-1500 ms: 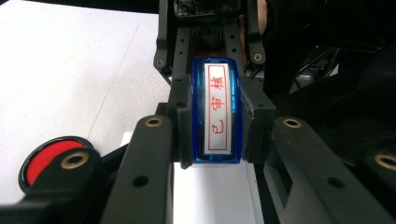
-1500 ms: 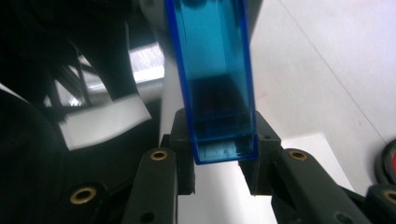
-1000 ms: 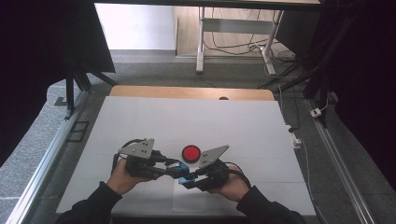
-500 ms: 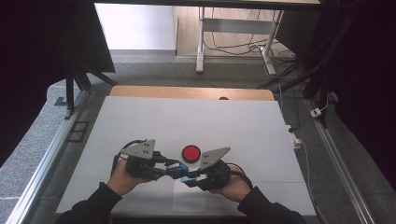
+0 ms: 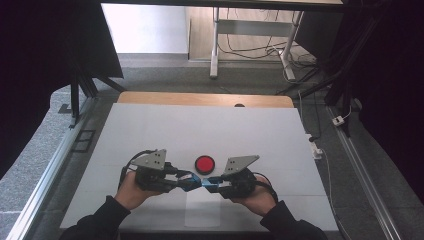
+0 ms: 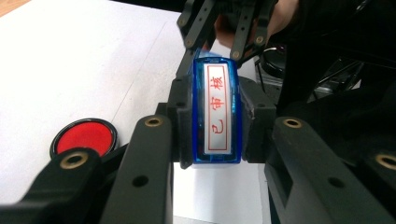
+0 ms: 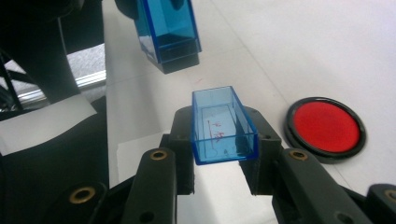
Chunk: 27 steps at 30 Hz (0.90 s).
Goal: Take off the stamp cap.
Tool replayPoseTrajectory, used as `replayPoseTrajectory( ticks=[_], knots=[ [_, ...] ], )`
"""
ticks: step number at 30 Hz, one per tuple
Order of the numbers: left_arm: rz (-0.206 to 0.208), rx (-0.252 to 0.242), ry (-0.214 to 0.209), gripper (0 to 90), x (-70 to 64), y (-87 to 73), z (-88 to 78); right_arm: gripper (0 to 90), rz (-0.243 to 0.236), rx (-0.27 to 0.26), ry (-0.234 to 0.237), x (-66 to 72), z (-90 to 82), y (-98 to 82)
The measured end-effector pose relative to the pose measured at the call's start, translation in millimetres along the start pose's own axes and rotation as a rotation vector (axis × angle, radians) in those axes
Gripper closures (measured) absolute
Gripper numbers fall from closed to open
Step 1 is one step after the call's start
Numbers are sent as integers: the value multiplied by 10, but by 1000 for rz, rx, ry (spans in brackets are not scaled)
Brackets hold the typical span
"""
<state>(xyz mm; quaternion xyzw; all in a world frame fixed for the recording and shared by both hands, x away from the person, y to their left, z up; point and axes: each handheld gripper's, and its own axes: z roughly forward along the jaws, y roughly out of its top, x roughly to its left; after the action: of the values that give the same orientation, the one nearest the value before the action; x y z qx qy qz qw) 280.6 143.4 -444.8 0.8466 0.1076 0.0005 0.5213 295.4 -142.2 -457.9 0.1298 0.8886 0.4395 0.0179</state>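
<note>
My left gripper (image 5: 186, 183) is shut on a blue stamp (image 6: 217, 112) with a white label printed in red characters. My right gripper (image 5: 213, 183) is shut on a clear blue cap (image 7: 223, 125), its open mouth facing away from me. In the right gripper view the stamp (image 7: 169, 30) hangs just beyond the cap, with a small gap between them. The two grippers point tip to tip low over the white table (image 5: 200, 125), near its front edge. A round red ink pad (image 5: 204, 163) lies just behind their tips.
A white sheet of paper (image 5: 202, 214) lies on the table under the hands. A wooden strip (image 5: 200, 99) runs along the table's far edge. Metal rails (image 5: 47, 180) flank both sides. A desk frame and cables (image 5: 260, 47) stand beyond on the floor.
</note>
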Motion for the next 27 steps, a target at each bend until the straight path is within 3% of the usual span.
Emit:
replayPoseTrajectory(
  ticks=[13,20,27],
  knots=[
    [-25,6,30,695,8,-8,3,688,38,-39,-107,12,-275,-82],
    [-37,19,44,695,2,-7,22,688,81,-62,-166,9,-439,-137],
    [-44,21,48,695,-2,-8,31,689,97,-61,-211,23,-575,-190]
  ],
)
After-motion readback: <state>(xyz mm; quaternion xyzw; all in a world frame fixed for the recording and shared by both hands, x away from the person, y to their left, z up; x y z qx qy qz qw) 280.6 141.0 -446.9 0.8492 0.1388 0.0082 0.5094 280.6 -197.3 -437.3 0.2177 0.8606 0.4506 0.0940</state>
